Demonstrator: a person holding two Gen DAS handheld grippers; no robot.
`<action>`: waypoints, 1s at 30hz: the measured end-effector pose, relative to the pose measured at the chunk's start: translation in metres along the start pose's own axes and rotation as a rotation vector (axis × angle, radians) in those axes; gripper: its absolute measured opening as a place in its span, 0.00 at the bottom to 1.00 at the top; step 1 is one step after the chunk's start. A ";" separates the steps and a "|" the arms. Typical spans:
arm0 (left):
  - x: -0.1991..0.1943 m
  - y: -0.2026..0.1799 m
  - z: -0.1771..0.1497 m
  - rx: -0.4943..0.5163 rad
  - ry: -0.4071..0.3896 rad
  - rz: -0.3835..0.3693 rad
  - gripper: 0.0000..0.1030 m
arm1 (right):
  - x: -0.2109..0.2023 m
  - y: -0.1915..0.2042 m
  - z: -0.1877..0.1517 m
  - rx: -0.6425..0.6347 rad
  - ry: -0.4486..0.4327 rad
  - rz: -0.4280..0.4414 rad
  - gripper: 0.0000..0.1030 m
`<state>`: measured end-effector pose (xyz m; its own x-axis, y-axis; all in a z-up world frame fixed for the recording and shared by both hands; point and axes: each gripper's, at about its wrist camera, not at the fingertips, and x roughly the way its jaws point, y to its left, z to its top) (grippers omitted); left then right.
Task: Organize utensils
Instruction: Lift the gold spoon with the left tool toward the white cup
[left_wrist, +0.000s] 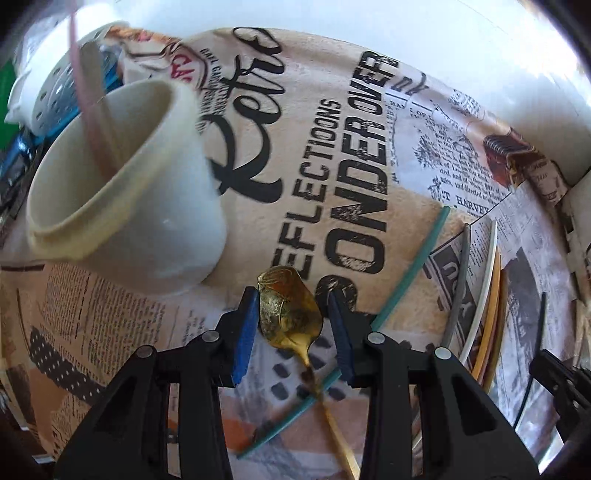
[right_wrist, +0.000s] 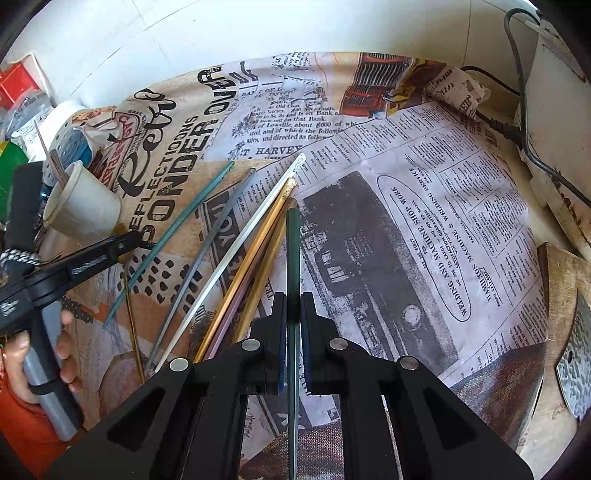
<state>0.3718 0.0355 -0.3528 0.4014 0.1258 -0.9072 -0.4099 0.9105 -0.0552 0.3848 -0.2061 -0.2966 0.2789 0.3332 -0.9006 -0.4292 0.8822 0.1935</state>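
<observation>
Spoon (left_wrist: 286, 314) lies bowl-forward between your left tongs (left_wrist: 291, 325), whose jaws stand apart on either side of it, its gold handle crossing a teal stick (left_wrist: 402, 288) on the newsprint-covered surface (right_wrist: 424, 221). Your right tongs (right_wrist: 293, 343) are clamped on a dark green stick (right_wrist: 293, 266), beside the loose sticks (right_wrist: 258, 236). A cream cup (left_wrist: 122, 184) with two sticks in it stands near the spoon.
</observation>
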 end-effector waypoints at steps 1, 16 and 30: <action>0.001 -0.004 0.001 0.009 -0.002 0.003 0.35 | -0.002 0.000 0.000 -0.001 -0.005 0.001 0.06; -0.027 -0.020 -0.001 0.095 -0.017 -0.133 0.30 | -0.049 -0.003 -0.003 0.014 -0.106 0.025 0.06; -0.126 -0.018 -0.026 0.133 -0.162 -0.243 0.30 | -0.093 0.017 -0.012 -0.012 -0.219 0.040 0.06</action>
<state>0.3074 -0.0072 -0.2488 0.6037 -0.0500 -0.7956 -0.1795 0.9639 -0.1969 0.3411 -0.2263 -0.2141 0.4414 0.4330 -0.7859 -0.4531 0.8635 0.2214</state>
